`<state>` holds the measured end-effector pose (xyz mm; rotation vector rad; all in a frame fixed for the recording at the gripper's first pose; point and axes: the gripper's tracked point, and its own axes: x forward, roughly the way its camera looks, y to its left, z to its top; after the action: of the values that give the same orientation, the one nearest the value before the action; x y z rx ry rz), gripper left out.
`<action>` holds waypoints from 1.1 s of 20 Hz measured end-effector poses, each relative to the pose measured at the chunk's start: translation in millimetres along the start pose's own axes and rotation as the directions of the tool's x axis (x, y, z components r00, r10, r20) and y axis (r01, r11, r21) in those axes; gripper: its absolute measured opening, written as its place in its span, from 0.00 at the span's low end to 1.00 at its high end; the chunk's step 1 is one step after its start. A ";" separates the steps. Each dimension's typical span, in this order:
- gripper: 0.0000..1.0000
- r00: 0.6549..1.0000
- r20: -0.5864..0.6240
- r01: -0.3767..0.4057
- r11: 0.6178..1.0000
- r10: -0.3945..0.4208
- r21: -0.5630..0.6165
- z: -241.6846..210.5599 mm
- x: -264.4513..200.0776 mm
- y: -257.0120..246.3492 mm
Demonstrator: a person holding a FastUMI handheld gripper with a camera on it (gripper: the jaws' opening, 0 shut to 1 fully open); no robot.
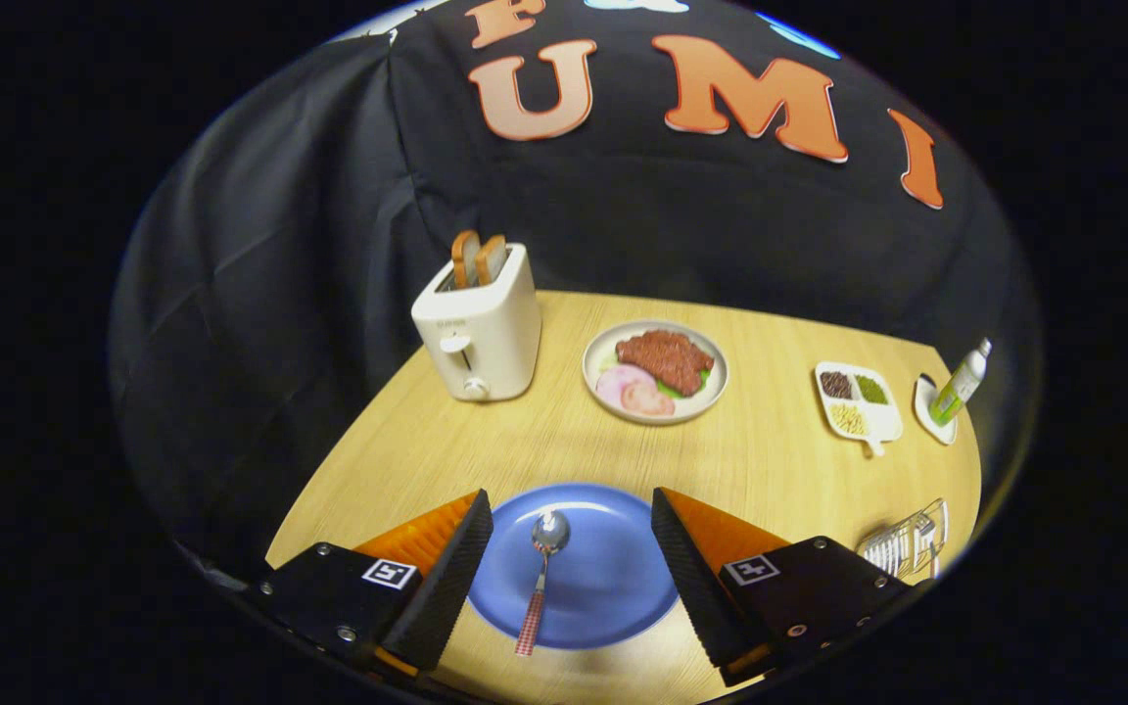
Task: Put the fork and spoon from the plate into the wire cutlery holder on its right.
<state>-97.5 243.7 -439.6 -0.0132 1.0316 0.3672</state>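
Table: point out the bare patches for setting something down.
Bare wood lies between the toaster, the food plate and the blue plate; more between food plate and snack tray. Crowded by the bottle. The open gripper straddles the spoon.

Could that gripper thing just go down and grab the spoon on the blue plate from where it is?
Probably yes. The gripper is open, and the spoon lies alone on the blue plate between its fingers, with nothing over it. Its handle sticks out past the plate's near rim.
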 end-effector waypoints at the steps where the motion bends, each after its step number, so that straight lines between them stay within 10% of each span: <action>1: 0.98 0.998 -0.060 0.000 1.000 0.000 0.001 -13.9 7.2 3.6; 8: 0.79 0.900 -0.436 -0.022 1.000 0.017 -0.006 -101.9 34.0 16.9; 14: 0.36 0.814 -0.580 0.004 0.999 -0.034 -0.052 -135.2 48.4 23.9; 17: 0.14 0.802 -0.594 0.031 0.997 -0.063 -0.063 -142.6 53.1 21.3; 22: 0.07 0.823 -0.568 0.015 1.000 -0.021 -0.015 -132.3 40.2 13.2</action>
<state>-193.6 243.8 -540.0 -0.1507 1.6245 0.3591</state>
